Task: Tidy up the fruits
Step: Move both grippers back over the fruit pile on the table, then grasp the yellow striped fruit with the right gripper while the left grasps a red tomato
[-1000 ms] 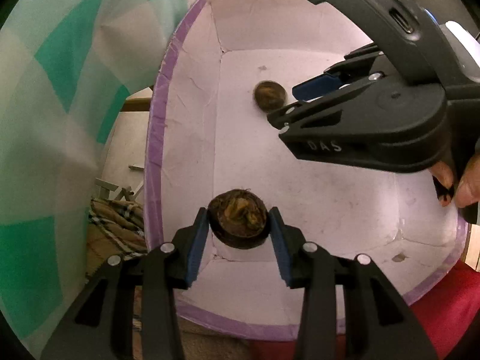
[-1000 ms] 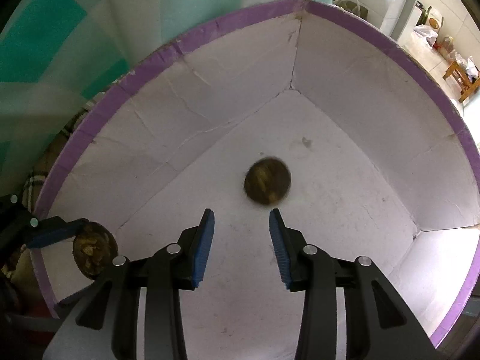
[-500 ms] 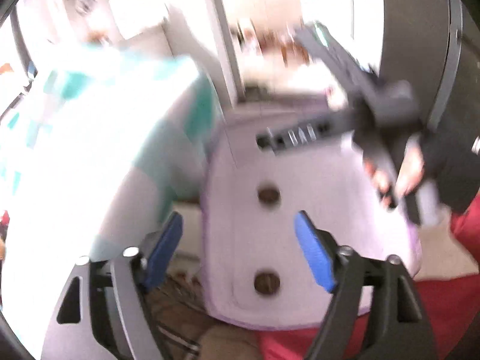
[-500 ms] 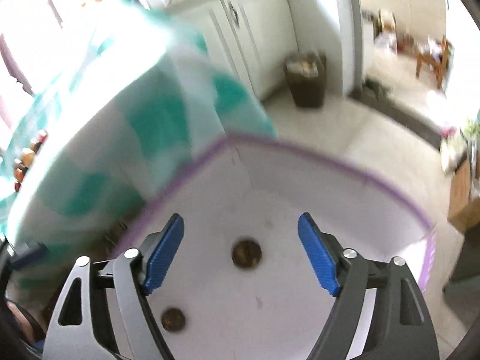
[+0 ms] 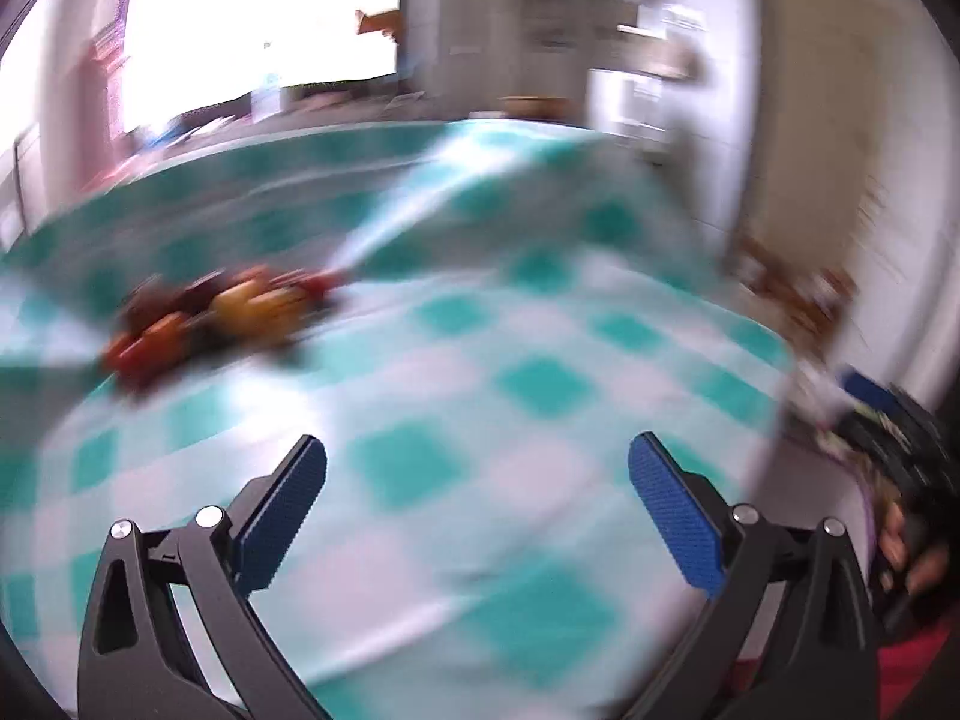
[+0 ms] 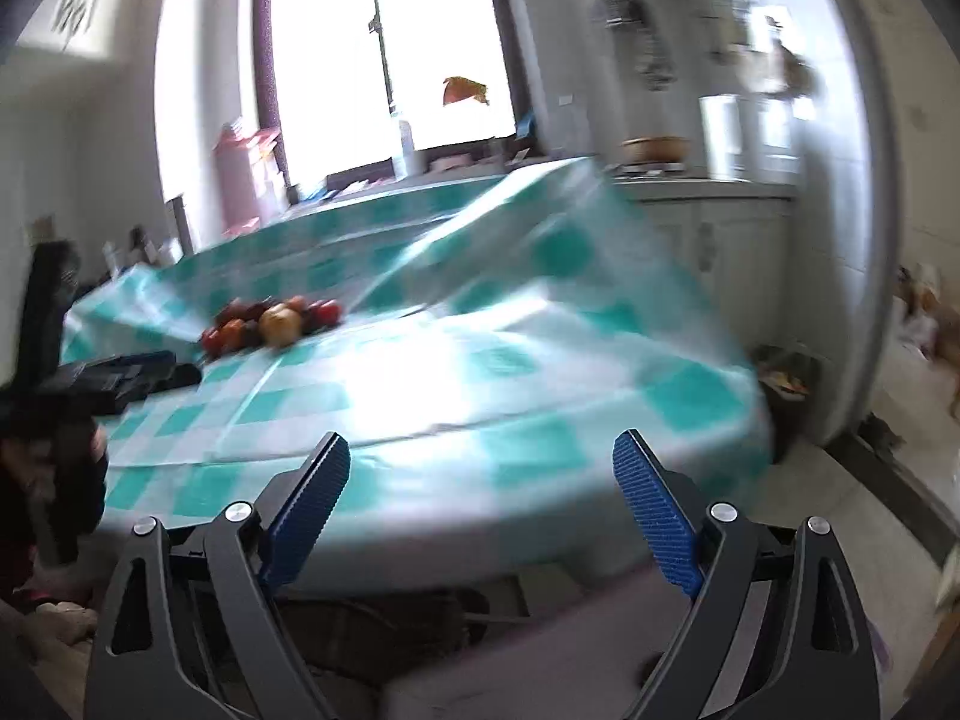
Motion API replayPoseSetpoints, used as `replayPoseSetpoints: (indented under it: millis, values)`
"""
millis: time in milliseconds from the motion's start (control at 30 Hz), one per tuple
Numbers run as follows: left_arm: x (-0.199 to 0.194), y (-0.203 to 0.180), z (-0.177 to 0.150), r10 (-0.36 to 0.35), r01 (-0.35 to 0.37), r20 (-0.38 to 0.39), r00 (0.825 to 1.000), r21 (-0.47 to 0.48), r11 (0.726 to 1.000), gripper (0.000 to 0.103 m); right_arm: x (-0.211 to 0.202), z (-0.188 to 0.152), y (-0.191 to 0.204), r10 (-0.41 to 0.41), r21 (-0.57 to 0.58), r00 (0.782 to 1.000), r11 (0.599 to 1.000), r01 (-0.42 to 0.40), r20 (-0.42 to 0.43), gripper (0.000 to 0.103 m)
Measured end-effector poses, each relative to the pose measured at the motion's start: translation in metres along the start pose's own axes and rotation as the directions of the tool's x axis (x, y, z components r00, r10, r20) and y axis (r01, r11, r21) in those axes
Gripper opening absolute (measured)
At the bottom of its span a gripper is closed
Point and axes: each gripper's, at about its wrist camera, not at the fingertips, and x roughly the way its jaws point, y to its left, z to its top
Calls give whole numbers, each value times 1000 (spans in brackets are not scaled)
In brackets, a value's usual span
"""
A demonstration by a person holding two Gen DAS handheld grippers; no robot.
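Observation:
A pile of red, dark and yellow fruits [image 5: 222,318] lies on the teal-checked tablecloth [image 5: 540,384], far left of my left gripper [image 5: 477,480]. Its jaws are opening wide and nothing is between them. In the right wrist view the same fruit pile [image 6: 270,321] sits at the middle left of the tablecloth [image 6: 540,372]. My right gripper [image 6: 480,480] hangs before the table's near edge, jaws opening, nothing between them. The left gripper [image 6: 138,372] shows dark at the left over the cloth. Both views are blurred.
A bright window [image 6: 390,60] stands behind the table. White cabinets [image 6: 720,228] with a bowl [image 6: 654,147] on top line the right wall. Tiled floor [image 6: 888,480] opens to the right. A hand [image 5: 900,546] holds the other gripper at the right edge.
Both grippers have lifted out of the white, purple-rimmed box and now face the tabletop. The left one let go of its brown fruit, which stayed in the box. Both jaws spread wide.

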Motion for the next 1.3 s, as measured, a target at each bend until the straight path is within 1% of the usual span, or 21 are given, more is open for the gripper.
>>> replayPoseSetpoints:
  millis: [67,133,200,233,267,333,367,433,500,567,633,700,833,900,1100,1133,1167,1200,1233,1267,1300]
  values:
    - [-3,40,8,78,-79,-6,997,-75,994,101,16,11,29,3,-56,1000,998,-5,-31,87]
    - [-8,85,15,182,-183,-22,983,-136,974,101,33,24,54,17,-96,998,995,-23,-63,87]
    - [-2,126,23,269,-276,-64,961,-161,948,101,54,31,76,60,-116,993,991,-71,-103,87]
    - [-3,141,24,291,-299,-75,954,-167,939,101,69,39,91,93,-123,987,986,-109,-129,87]
    - [-1,159,24,306,-316,-82,948,-174,933,101,69,40,100,109,-126,984,984,-127,-140,87]
    - [12,190,29,338,-355,-114,934,-198,914,101,97,50,125,113,-148,978,979,-140,-177,87]
    - [17,201,31,335,-356,-127,933,-218,909,101,111,54,137,100,-162,976,978,-133,-195,87]
    - [26,221,32,317,-346,-146,937,-268,899,101,148,60,161,86,-185,960,973,-138,-265,87]
    - [32,233,27,305,-339,-155,940,-308,889,101,180,62,176,78,-182,941,973,-144,-329,87]
    - [37,238,22,279,-317,-156,948,-346,883,101,215,65,189,76,-162,920,976,-148,-386,87]
    - [32,248,21,238,-270,-127,963,-391,880,101,246,69,199,78,-132,901,980,-147,-426,87]
    - [26,251,17,247,-270,-109,963,-412,870,101,274,75,208,66,-113,884,985,-133,-462,87]
    - [27,251,17,239,-265,-114,964,-417,869,101,316,86,228,51,-104,872,988,-116,-486,87]
    - [29,250,17,238,-268,-124,963,-408,873,101,327,90,236,43,-115,872,987,-113,-487,87]
    - [32,253,15,226,-266,-142,964,-433,861,101,361,98,262,-25,-222,875,970,-95,-484,84]
    - [32,254,14,225,-266,-144,964,-439,858,101,365,99,263,-23,-224,874,970,-99,-486,76]
    - [32,255,14,222,-265,-146,964,-445,855,101,367,99,262,-18,-222,873,970,-104,-487,63]
    - [33,255,14,220,-264,-148,964,-450,853,101,367,99,261,2,-208,874,971,-118,-486,58]
    - [33,256,13,217,-263,-150,964,-455,851,101,365,99,260,10,-203,877,971,-123,-481,50]
    - [34,256,13,215,-262,-151,965,-459,849,101,362,99,259,23,-198,880,971,-131,-474,46]
    - [34,256,13,215,-262,-152,965,-460,848,101,358,98,258,28,-195,883,972,-134,-468,46]
